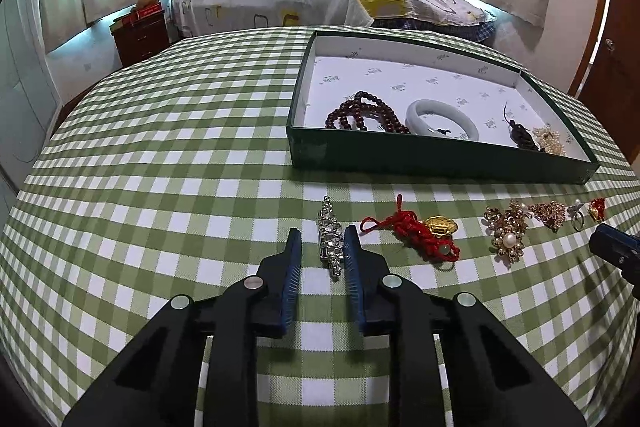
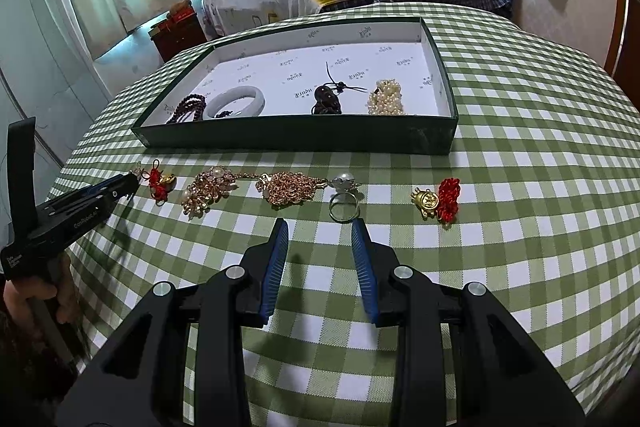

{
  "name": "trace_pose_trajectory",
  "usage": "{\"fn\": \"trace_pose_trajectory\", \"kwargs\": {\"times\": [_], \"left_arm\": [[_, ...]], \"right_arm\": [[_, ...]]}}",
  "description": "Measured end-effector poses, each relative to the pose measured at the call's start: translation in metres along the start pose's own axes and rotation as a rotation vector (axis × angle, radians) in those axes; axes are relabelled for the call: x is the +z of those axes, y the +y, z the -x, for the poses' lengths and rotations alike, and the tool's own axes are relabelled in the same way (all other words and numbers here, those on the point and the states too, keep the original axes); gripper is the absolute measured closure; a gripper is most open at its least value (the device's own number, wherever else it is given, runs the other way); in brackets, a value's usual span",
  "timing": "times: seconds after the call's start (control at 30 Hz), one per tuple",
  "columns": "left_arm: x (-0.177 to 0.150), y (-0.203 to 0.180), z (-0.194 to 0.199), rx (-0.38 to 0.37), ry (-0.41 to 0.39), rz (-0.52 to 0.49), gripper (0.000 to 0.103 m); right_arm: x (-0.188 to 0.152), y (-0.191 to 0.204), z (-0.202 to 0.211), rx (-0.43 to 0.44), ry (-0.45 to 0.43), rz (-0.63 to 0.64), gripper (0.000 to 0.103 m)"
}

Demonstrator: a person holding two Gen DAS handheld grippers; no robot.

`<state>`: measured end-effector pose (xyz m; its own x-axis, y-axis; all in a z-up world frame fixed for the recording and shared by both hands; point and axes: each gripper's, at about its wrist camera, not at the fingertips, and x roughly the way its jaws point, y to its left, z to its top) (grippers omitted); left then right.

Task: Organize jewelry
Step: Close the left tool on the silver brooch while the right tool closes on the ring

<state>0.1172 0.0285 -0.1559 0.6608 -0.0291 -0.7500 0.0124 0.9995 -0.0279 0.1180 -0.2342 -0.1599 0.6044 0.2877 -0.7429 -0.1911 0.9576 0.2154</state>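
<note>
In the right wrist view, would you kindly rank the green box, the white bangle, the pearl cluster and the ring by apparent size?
Largest to smallest:
1. green box
2. white bangle
3. pearl cluster
4. ring

The ring lies nearer the camera than the things in the box, so it may look larger than it really is.

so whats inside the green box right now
Inside the green box: dark red beads, a pale bangle, a dark pendant on a cord and a pearl cluster. The near wall covers the floor strip behind it.
</note>
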Motion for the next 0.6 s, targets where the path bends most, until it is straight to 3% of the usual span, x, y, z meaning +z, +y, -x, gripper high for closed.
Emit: {"fn": "trace_pose_trajectory", "kwargs": {"times": [0.4, 0.5, 0.6], "left_arm": [[0.002, -0.001, -0.002, -0.001, -0.015, -0.011, 0.078], [0.002, 0.001, -0.002, -0.004, -0.017, -0.011, 0.081], [0.001, 0.002, -0.001, 0.005, -0.02, -0.02, 0.089]], "right_arm": [[0.003, -0.003, -0.002, -0.006, -0.005, -0.001, 0.071], [0.007, -0.004, -0.004, -0.015, -0.012, 0.0, 0.071], [0.012, -0.006, -0.008, -0.027, -0.016, -0.002, 0.071]]}}
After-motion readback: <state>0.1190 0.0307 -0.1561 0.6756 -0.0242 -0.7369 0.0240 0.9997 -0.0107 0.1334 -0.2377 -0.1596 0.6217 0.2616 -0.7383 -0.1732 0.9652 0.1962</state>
